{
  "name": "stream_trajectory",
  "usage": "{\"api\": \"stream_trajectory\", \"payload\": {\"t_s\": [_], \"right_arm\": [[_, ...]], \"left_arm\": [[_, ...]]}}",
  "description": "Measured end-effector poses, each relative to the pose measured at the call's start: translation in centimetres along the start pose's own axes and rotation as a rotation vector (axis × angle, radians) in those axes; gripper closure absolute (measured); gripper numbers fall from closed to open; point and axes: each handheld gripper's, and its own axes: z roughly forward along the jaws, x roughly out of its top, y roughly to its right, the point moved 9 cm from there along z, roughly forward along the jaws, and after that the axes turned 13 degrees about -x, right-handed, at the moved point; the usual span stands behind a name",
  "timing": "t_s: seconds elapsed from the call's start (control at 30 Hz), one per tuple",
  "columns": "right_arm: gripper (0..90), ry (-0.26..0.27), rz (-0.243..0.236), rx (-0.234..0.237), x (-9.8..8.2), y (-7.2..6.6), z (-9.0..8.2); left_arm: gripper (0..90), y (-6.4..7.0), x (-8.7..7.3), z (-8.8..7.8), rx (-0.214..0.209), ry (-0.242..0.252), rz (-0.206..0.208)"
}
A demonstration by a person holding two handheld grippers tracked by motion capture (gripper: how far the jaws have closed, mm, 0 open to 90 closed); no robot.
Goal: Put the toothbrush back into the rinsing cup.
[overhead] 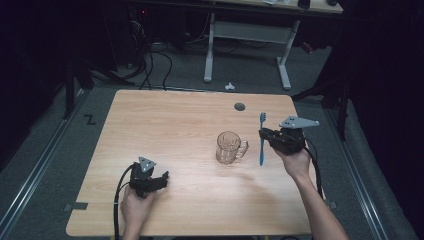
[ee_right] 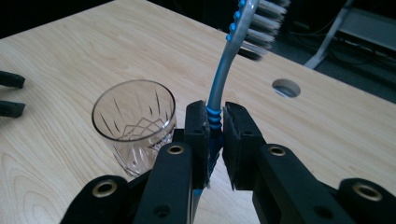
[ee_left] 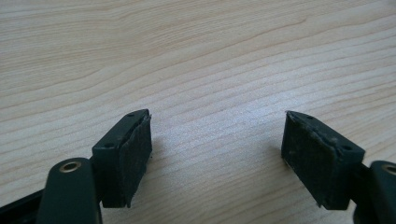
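The step in hand looks like carrying a toothbrush [overhead: 261, 140] to the glass mug [overhead: 229, 147] so it can be stood inside. The right gripper [overhead: 263, 135] has the brush clamped between its 2 jaws, which are closed tight on the blue ribbed part of the handle [ee_right: 214, 119]. In the right gripper view the brush stands nearly upright, bristles [ee_right: 261, 28] at the top and the lower end of the handle running down below the jaws. In the high view it hangs just beside the mug, on the side where the mug's handle [overhead: 243, 147] sticks out, and apart from the rim.

The mug stands upright on the wooden table [overhead: 175, 125], right of the table's middle, and looks empty, though the cut pattern in the glass makes that hard to be sure of. From the right gripper's camera it sits just left of the jaws [ee_right: 133, 126].

The left gripper [overhead: 161, 180] rests low near the front left of the table, well apart from the mug. Its jaws stand wide open with bare wood between them [ee_left: 215, 140] and nothing held.

The next move calls for shifting the brush sideways over the mug's mouth, lowering the handle end inside, then easing the jaws apart. A brush let go too high could tip out or rock the mug.
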Motion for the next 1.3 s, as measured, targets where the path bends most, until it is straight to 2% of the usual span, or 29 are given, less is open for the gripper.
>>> {"api": "stream_trajectory", "payload": {"t_s": [0.23,0.53,1.03,1.3], "right_arm": [[80.7,0.024,-0.011,0.014,1.7,-0.6,0.3],[80.7,0.047,-0.023,0.006,3.6,-0.9,1.0],[80.6,0.066,-0.013,-0.01,5.5,-0.9,2.6],[80.6,0.073,0.002,-0.015,5.9,-0.8,3.3]], "left_arm": [[25.0,0.0,0.0,0.0,0.0,0.0,0.0],[25.0,0.0,0.0,0.0,-0.001,0.0,0.0],[24.9,0.0,0.0,0.0,-0.002,-0.001,-0.001],[24.9,0.0,0.0,0.0,-0.002,0.0,-0.001]]}}
